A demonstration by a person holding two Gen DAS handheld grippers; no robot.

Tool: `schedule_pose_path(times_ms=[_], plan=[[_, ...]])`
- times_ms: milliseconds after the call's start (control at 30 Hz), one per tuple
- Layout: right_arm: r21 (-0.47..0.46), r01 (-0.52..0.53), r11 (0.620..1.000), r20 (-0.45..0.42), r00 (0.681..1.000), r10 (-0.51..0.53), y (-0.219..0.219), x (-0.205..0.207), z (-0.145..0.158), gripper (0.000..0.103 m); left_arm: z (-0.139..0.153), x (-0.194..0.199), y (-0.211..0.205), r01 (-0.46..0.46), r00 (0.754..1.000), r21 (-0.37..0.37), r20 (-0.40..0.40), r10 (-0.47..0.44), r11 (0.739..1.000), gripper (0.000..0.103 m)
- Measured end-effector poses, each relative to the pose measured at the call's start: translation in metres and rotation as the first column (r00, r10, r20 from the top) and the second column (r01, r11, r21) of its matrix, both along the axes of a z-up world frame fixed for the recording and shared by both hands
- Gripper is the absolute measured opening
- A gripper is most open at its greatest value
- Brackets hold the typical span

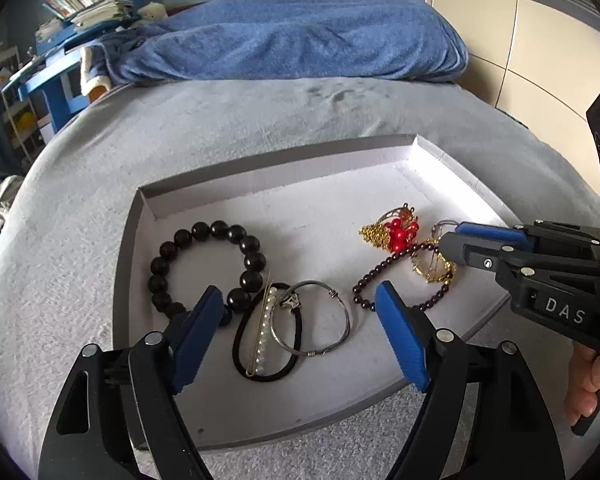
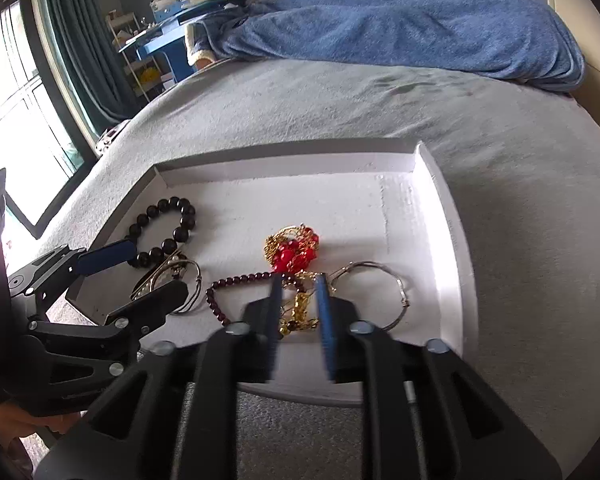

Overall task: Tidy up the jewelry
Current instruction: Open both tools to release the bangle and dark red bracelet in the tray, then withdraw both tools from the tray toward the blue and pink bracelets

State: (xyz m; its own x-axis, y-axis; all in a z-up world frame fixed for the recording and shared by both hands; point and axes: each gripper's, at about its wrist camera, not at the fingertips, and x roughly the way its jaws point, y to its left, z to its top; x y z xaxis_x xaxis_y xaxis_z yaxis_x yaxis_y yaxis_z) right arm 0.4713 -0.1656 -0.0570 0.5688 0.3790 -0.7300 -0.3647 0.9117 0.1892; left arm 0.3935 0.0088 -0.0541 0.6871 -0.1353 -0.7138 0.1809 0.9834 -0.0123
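Jewelry heaped in white tray point(image 2: 440, 200) on bed; left claw point(image 1: 300, 332) wide open over hair tie point(image 1: 260, 360), empty; right claw point(image 2: 298, 300) part open astride gold piece point(image 2: 300, 308), not pinching; risk: snagging tangled garnet beads point(image 2: 240, 280), dragging red cluster point(image 2: 294, 256).

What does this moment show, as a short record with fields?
surface: grey bed cover
container: shallow white cardboard tray
left side of tray: large black bead bracelet; black hair tie with pearl pin; thin silver bangle
right side of tray: red-and-gold ornament; dark red bead strand; second silver hoop
left tool: open, above the bangle, holding nothing
right tool: jaws apart around the gold piece
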Motion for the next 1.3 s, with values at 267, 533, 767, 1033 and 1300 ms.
schedule_pose_path(times_ms=[267,533,767,1033,1300], plan=[[0.043,0.023,0.999,0.046,0.999,-0.025,-0.007,-0.017,0.017,0.066,0.019,-0.019,0.007,-0.039,0.998,-0.024,0.056,0.041,0.999,0.088],[0.041,0.011,0.999,0.104,0.994,-0.016,-0.007,-0.051,0.030,0.091,0.035,-0.061,0.024,-0.065,0.993,-0.024,0.092,0.067,0.998,0.093],[0.064,0.036,0.997,0.107,0.993,-0.043,-0.013,-0.083,0.031,0.097,0.042,-0.106,0.039,-0.081,0.991,-0.054,0.098,0.086,0.995,0.094],[0.068,0.042,0.997,0.104,0.993,-0.049,-0.018,-0.116,0.029,0.097,0.039,-0.148,0.052,-0.104,0.989,-0.038,0.104,0.108,0.994,0.095],[0.047,0.039,0.998,0.067,0.997,-0.042,-0.022,-0.137,0.011,0.097,0.021,-0.178,0.067,-0.133,0.988,-0.024,0.078,0.135,0.991,0.095]])
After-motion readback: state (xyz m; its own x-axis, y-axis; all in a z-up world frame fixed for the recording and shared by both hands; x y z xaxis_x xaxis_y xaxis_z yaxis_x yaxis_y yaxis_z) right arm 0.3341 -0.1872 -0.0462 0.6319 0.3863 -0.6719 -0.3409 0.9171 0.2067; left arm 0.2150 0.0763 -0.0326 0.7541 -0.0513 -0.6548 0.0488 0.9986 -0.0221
